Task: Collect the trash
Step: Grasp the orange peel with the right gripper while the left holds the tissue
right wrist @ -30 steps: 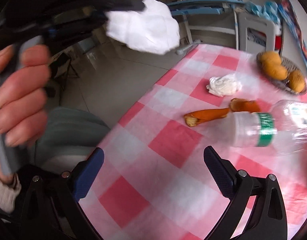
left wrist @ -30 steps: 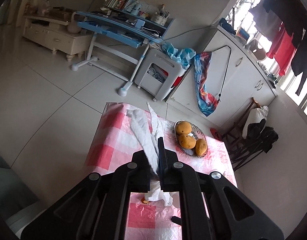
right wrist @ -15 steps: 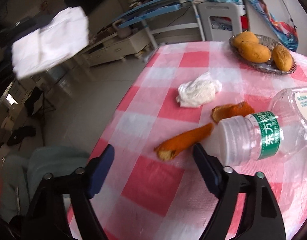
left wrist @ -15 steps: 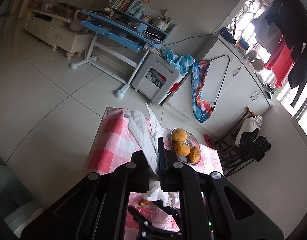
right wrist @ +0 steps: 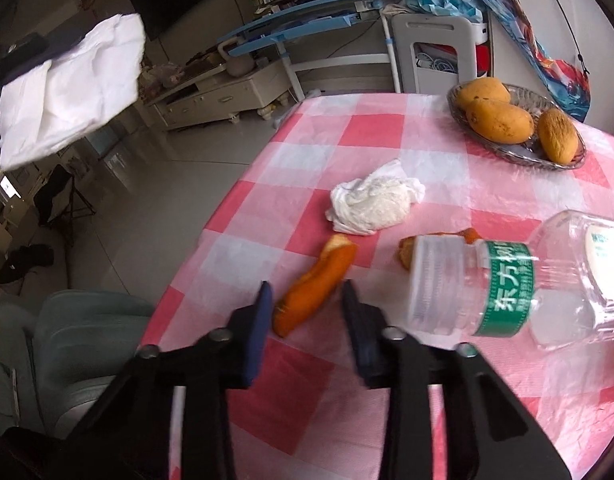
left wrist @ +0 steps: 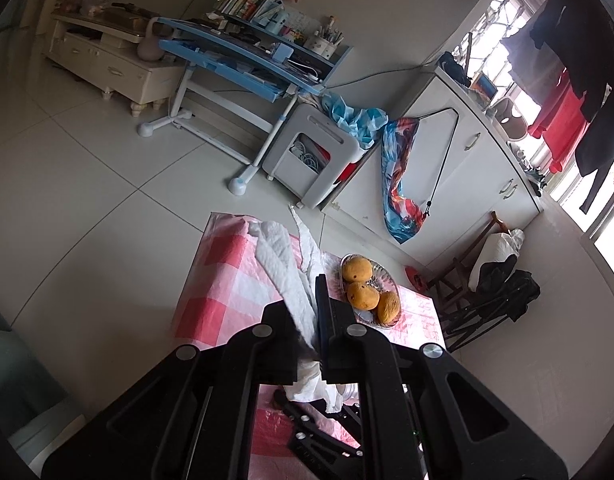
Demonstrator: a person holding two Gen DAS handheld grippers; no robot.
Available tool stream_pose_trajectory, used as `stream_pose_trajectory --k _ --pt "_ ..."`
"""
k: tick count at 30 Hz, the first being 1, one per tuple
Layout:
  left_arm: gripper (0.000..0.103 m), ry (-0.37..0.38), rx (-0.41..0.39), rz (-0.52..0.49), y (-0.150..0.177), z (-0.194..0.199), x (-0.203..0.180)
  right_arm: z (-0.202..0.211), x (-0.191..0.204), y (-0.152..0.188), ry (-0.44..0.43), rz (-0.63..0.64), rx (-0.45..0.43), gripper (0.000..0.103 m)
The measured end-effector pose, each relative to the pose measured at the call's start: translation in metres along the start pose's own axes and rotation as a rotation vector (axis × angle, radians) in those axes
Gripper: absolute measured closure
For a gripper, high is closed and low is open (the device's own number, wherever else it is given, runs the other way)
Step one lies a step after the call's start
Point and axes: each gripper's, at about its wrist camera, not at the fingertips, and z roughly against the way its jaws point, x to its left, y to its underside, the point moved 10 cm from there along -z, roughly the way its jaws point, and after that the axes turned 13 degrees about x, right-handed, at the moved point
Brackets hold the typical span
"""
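Observation:
My left gripper [left wrist: 305,300] is shut on a long white tissue [left wrist: 283,256], held up above the checked table; the same tissue [right wrist: 71,88] hangs at the upper left in the right wrist view. My right gripper [right wrist: 307,304] is low over the tablecloth, its jaws closing around an orange peel strip [right wrist: 319,280]. The peel lies between the pads, which are almost at its sides. A crumpled tissue [right wrist: 373,208] lies just beyond. A second peel [right wrist: 405,246] is partly hidden behind an empty plastic bottle [right wrist: 507,280] lying on its side.
A glass bowl [right wrist: 523,156] with three mangoes [right wrist: 499,120] stands at the table's far right. A grey-green seat [right wrist: 79,340] is by the table's left edge. Beyond the table are tiled floor, a blue desk [left wrist: 243,56] and white cabinets [left wrist: 467,168].
The right gripper came in over the orange peel strip and its jaws narrowed from wide apart to close around it. The left gripper kept its hold on the white tissue and barely moved.

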Motion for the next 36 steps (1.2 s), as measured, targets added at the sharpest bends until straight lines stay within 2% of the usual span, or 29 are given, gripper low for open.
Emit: stream_pose_trajectory --k 4,8,11,12,15,18,20,21,23,30,36 --pt "0.097 -0.006 0.008 -0.014 0.003 -0.003 -0.004 0.000 0.003 0.003 0.000 0.021 0.014 0.085" --pt "0.097 -0.008 0.009 -0.014 0.003 -0.004 -0.005 0.000 0.014 0.005 0.029 0.082 0.028 0.085" --pt "0.097 -0.009 0.007 -0.016 0.003 -0.004 -0.005 0.000 0.014 0.003 0.034 0.081 0.022 0.085" --pt "0.097 -0.010 0.007 -0.016 0.003 -0.004 -0.006 -0.002 0.013 0.003 0.033 0.075 0.024 0.085" --pt "0.097 -0.009 0.010 -0.013 0.004 -0.005 -0.006 -0.005 0.013 0.000 0.019 0.063 0.019 0.073" --pt "0.097 -0.010 0.011 -0.015 0.004 -0.006 -0.006 -0.006 0.016 -0.002 0.024 0.070 0.018 0.072" --pt "0.097 -0.012 0.013 -0.018 0.003 -0.007 -0.006 -0.006 0.016 -0.002 0.011 0.069 0.019 0.076" --pt "0.097 -0.013 0.015 -0.020 0.004 -0.008 -0.006 -0.006 0.016 -0.001 0.006 0.071 0.022 0.083" --pt "0.097 -0.016 0.020 -0.025 0.005 -0.010 -0.007 -0.005 0.015 0.001 0.004 0.082 0.027 0.085" --pt "0.097 -0.026 0.029 -0.045 0.010 -0.013 -0.011 0.024 0.018 0.010 -0.101 0.118 0.007 0.086" --pt "0.097 -0.053 0.031 -0.083 0.015 -0.017 -0.021 0.061 0.031 0.032 -0.214 0.237 0.002 0.086"
